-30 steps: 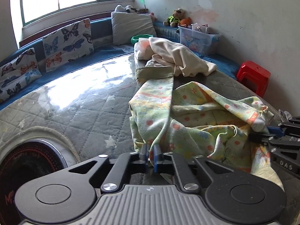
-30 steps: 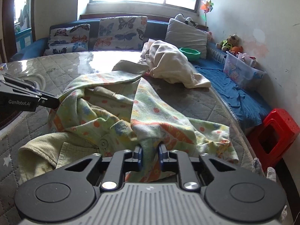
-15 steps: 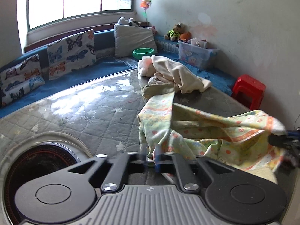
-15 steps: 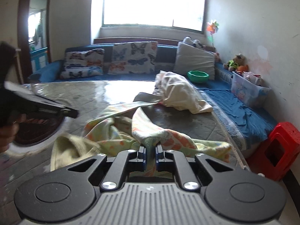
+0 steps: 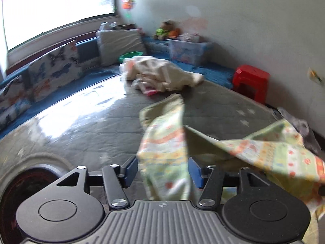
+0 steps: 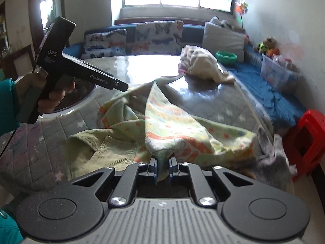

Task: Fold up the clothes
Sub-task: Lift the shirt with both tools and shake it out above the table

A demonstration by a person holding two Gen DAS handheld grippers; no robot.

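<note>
The left gripper, clamped on cloth half a second ago, now has its fingers spread wide apart; the patterned garment hangs loose between them — touching neither, it seems; the right gripper stays pinched on a bunched fold of it; the rest trails across the quilted tabletop toward the far edge — just short of the cream clothes pile.
</note>
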